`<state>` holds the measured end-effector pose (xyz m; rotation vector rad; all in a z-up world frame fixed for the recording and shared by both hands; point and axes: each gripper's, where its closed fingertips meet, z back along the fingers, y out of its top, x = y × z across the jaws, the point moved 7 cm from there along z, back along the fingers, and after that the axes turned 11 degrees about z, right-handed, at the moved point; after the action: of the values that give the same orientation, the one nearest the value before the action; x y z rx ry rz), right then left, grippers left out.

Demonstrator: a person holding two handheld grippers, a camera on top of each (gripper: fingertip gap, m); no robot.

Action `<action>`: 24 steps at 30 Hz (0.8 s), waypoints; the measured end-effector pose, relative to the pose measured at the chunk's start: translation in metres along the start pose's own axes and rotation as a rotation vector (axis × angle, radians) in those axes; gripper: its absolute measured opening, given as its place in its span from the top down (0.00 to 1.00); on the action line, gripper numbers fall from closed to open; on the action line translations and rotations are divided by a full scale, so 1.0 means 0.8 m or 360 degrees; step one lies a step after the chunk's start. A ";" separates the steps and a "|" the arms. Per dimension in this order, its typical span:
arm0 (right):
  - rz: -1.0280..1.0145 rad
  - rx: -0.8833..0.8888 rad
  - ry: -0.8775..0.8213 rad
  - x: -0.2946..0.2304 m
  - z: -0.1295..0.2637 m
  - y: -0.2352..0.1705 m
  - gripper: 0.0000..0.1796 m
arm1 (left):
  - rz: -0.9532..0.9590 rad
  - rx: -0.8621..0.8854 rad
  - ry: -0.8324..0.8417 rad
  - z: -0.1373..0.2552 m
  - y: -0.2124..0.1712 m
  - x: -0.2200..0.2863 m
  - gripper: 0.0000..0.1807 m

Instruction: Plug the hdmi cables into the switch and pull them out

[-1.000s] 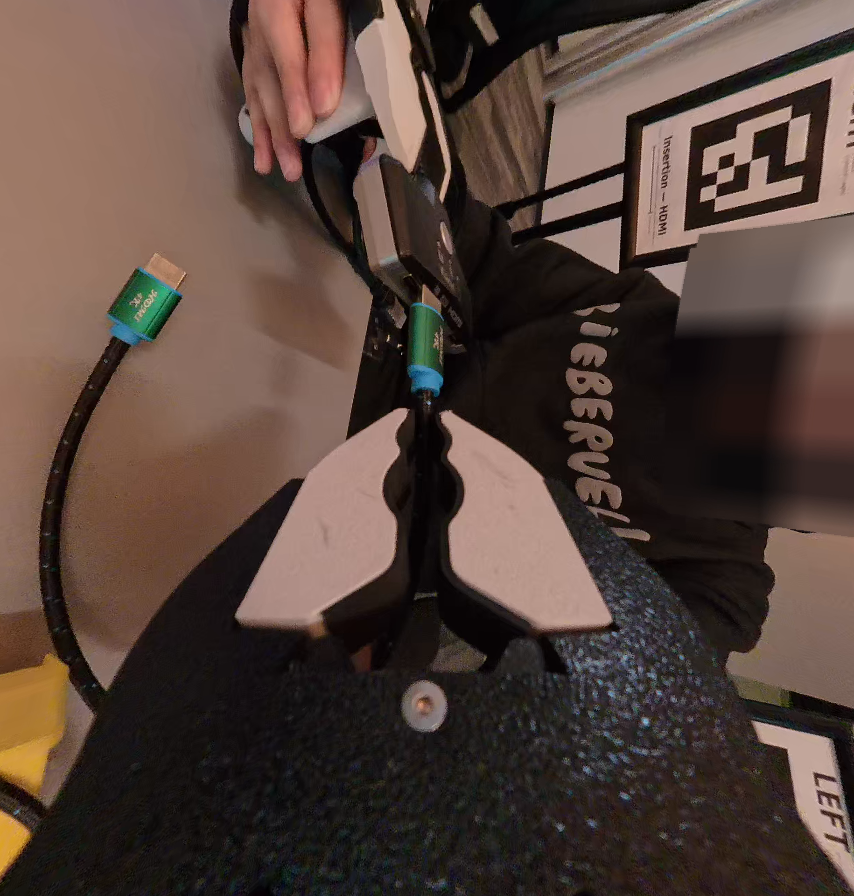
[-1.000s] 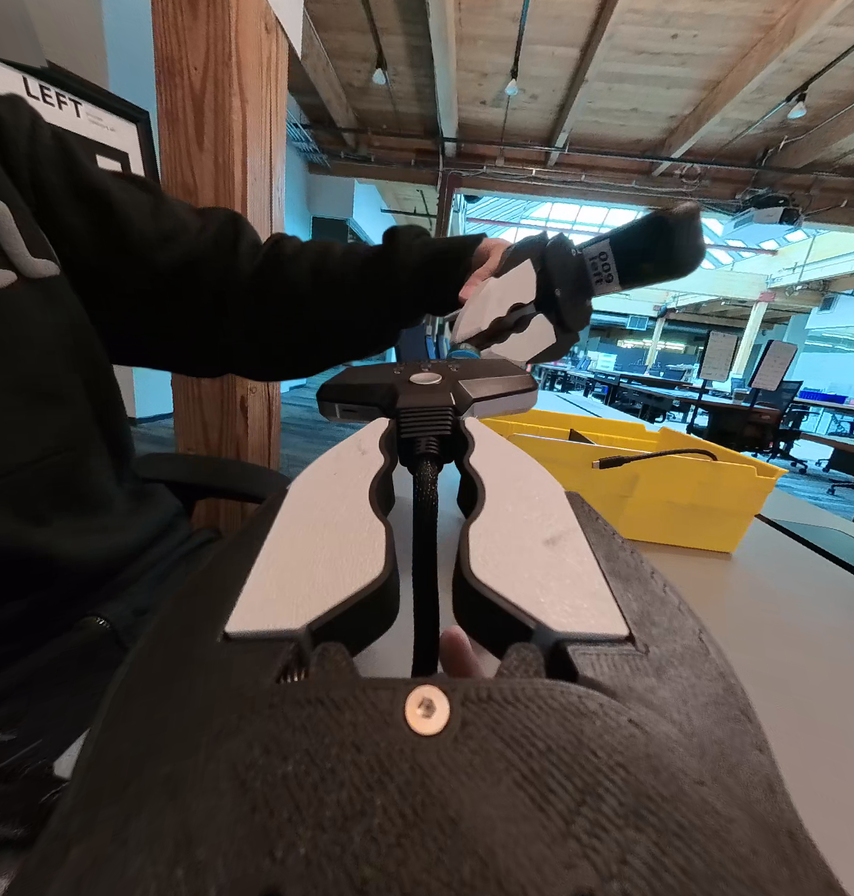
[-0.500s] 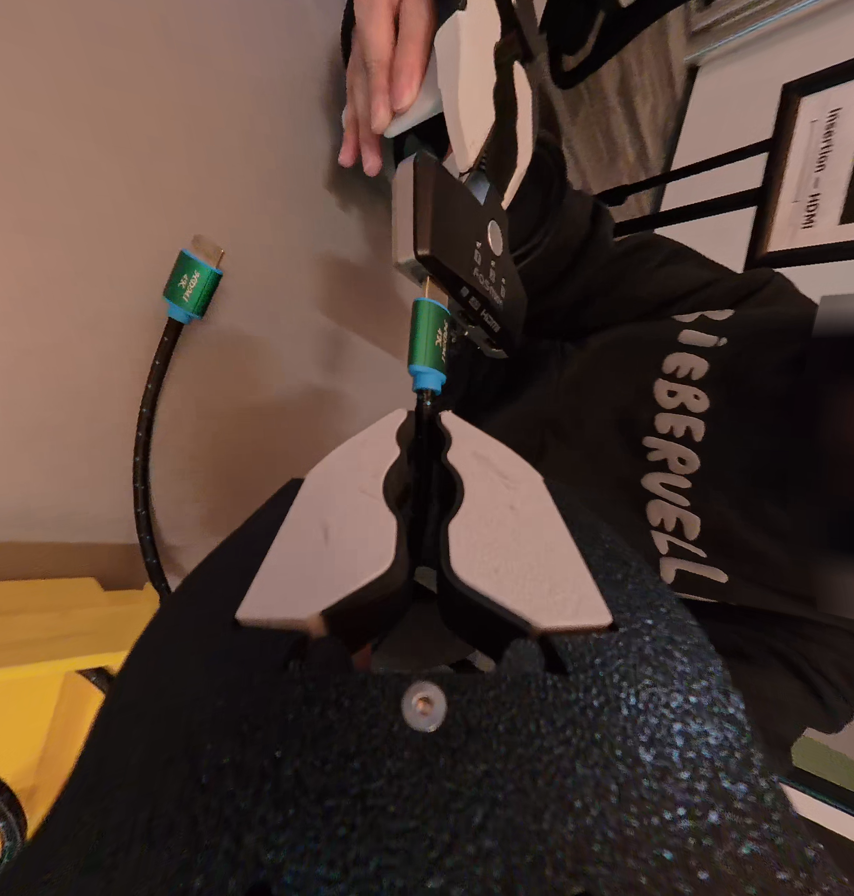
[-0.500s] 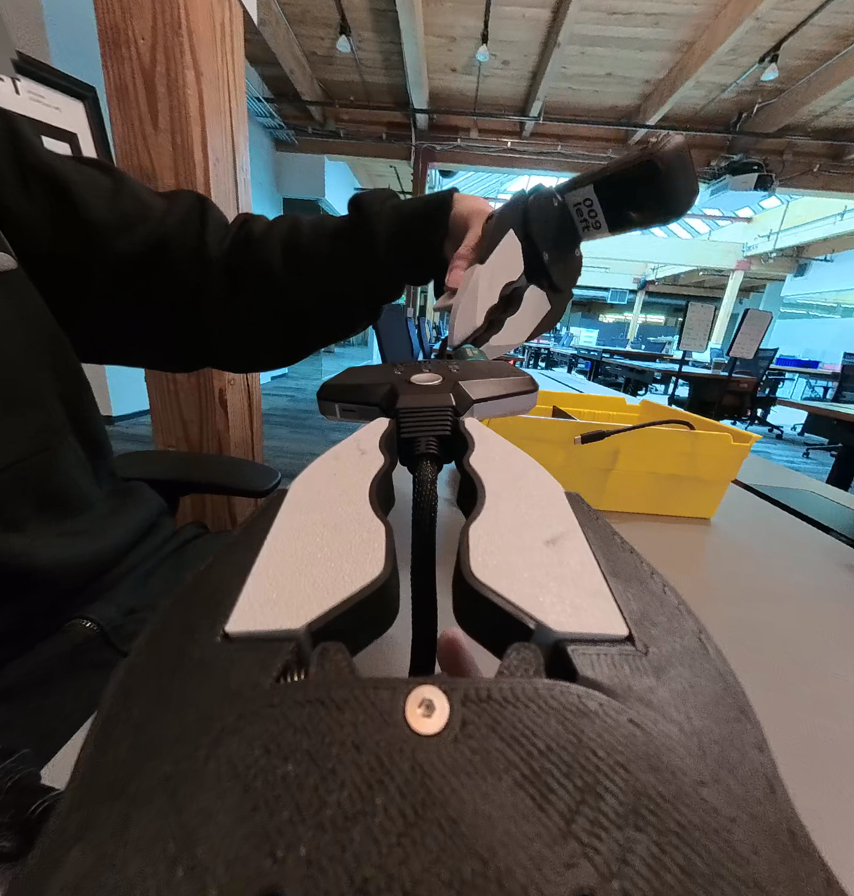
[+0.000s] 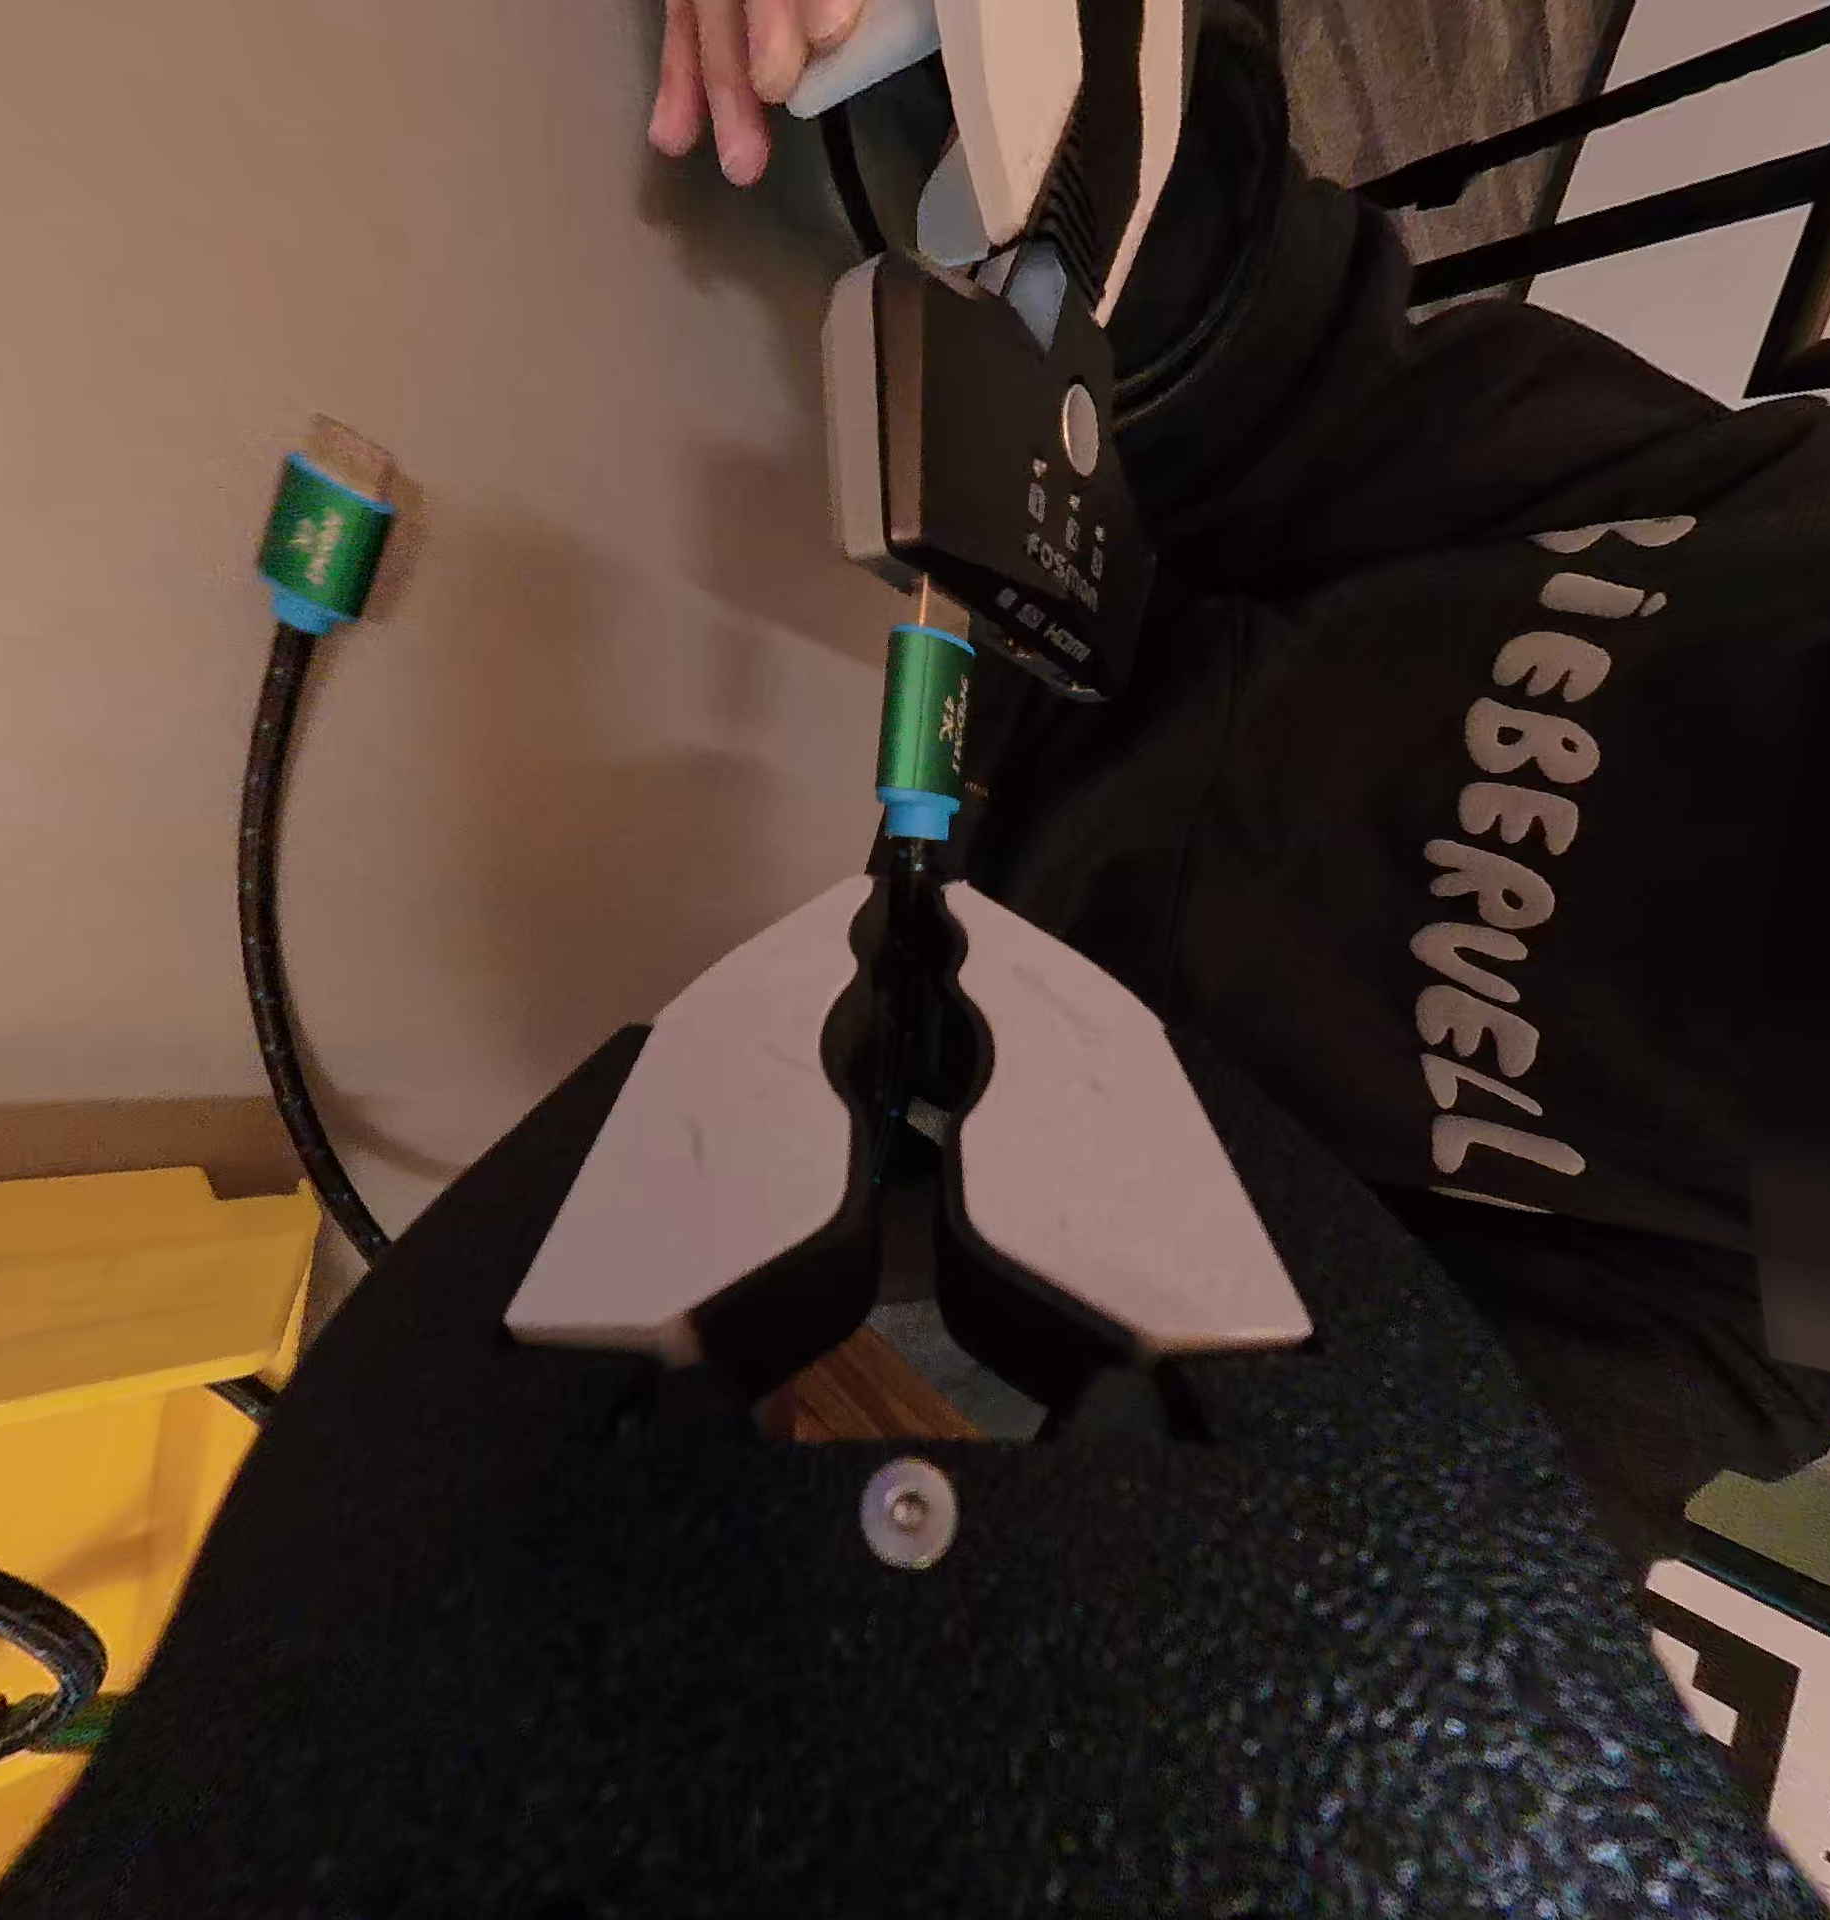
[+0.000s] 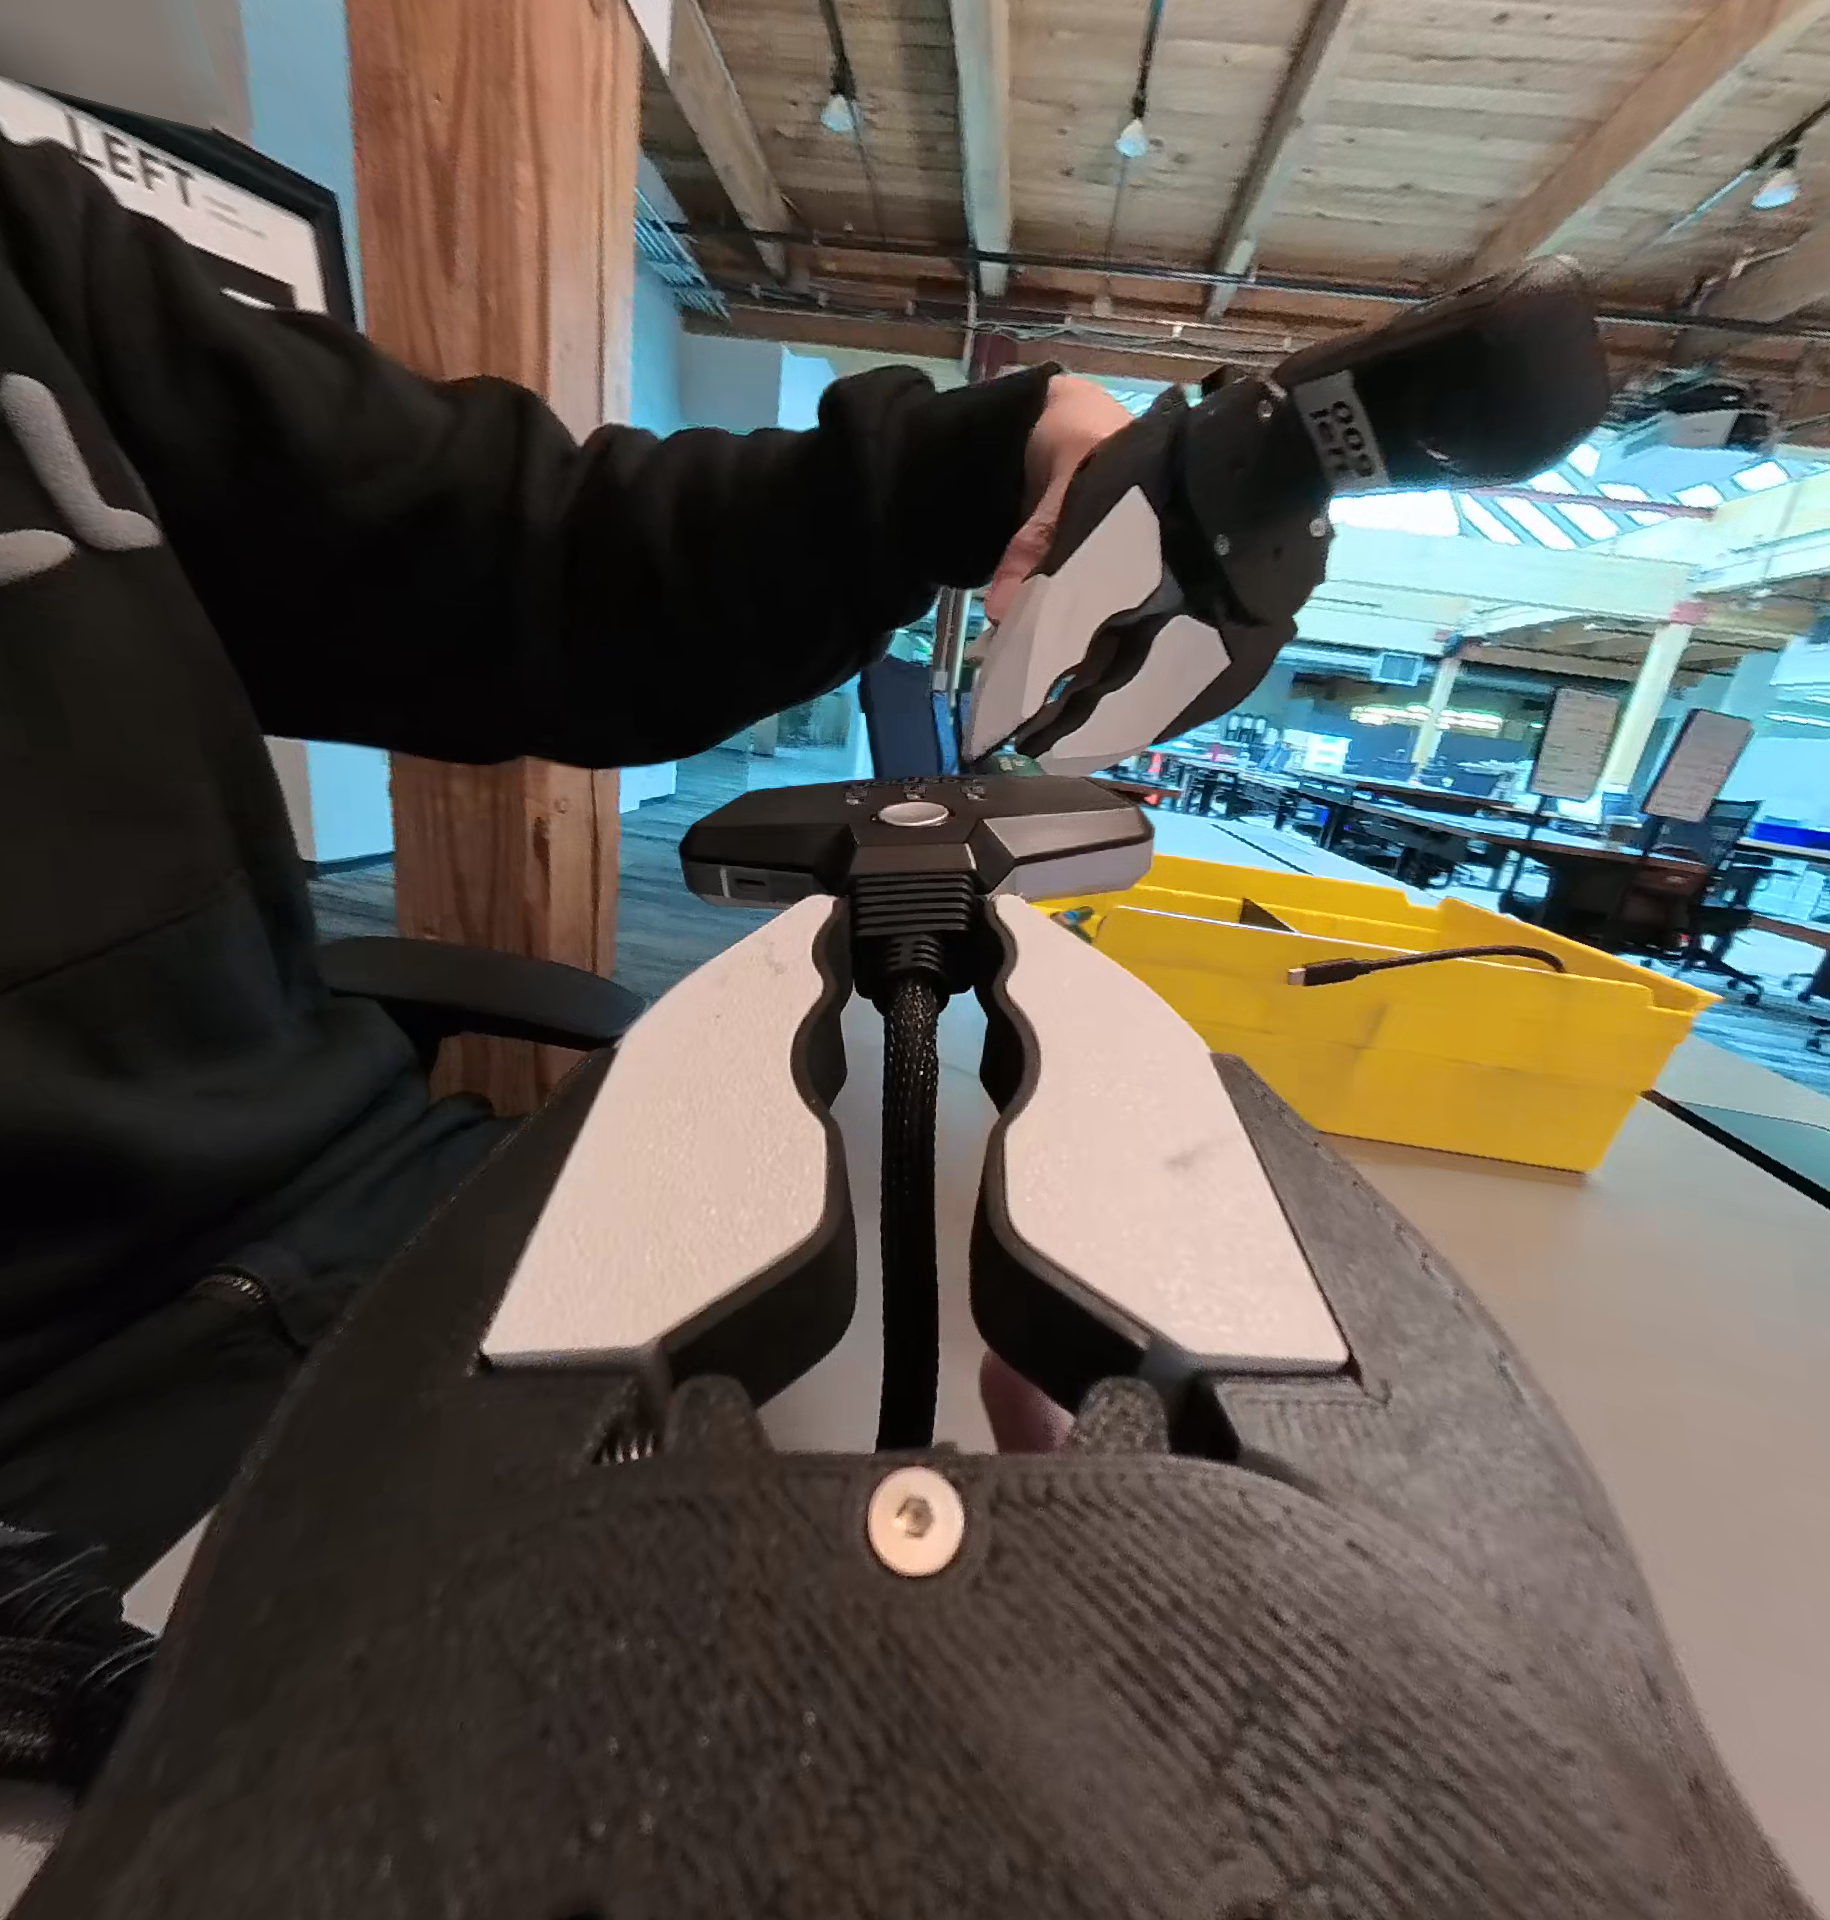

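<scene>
My left gripper (image 5: 909,894) is shut on the black braided cable just behind a green HDMI plug (image 5: 924,722). The plug's metal tip meets a port on the edge of the black and silver switch (image 5: 978,473). My right gripper (image 6: 913,914) is shut on the ribbed strain relief and braided cable (image 6: 909,1132) of the switch (image 6: 916,842), holding it in the air. In the right wrist view the left gripper (image 6: 1036,743) comes down at the switch's far edge. A second green HDMI plug (image 5: 324,540) on a curved black cable is free at the left.
A yellow bin (image 6: 1410,1023) with a thin black cable (image 6: 1430,961) stands on the grey table (image 6: 1617,1351) at the right; it also shows in the left wrist view (image 5: 90,1382). A person in a black hoodie (image 6: 267,623) sits close. A wooden post (image 6: 495,416) stands behind.
The switch has turned so its buttoned top faces the left wrist camera. The green plug stays at the switch's port. The free plug has shifted rightward in the left wrist view.
</scene>
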<state>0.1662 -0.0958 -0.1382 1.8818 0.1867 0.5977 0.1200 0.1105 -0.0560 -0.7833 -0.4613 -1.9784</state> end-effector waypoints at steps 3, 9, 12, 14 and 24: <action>0.0014 -0.0031 0.0028 -0.002 -0.002 -0.002 0.87 | 0.0023 -0.0071 0.0019 -0.004 -0.002 -0.001 0.96; -0.0019 -0.0058 -0.0020 0.002 -0.001 -0.005 0.87 | -0.0062 0.0012 0.0106 -0.003 0.002 -0.004 0.96; -0.0083 -0.0031 -0.0120 0.008 0.003 -0.002 0.88 | -0.0209 0.0227 0.0167 0.007 0.008 -0.005 0.96; -0.0104 -0.0012 -0.0195 0.014 0.006 -0.001 0.88 | -0.0327 0.0411 0.0245 0.014 0.011 -0.004 0.96; -0.0061 0.0065 -0.0277 0.018 0.012 0.007 0.88 | -0.1060 0.0858 0.0823 0.004 0.001 0.015 0.84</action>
<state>0.1827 -0.1004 -0.1311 1.9544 0.1219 0.4043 0.1175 0.1047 -0.0453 0.2675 -0.9648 -2.3740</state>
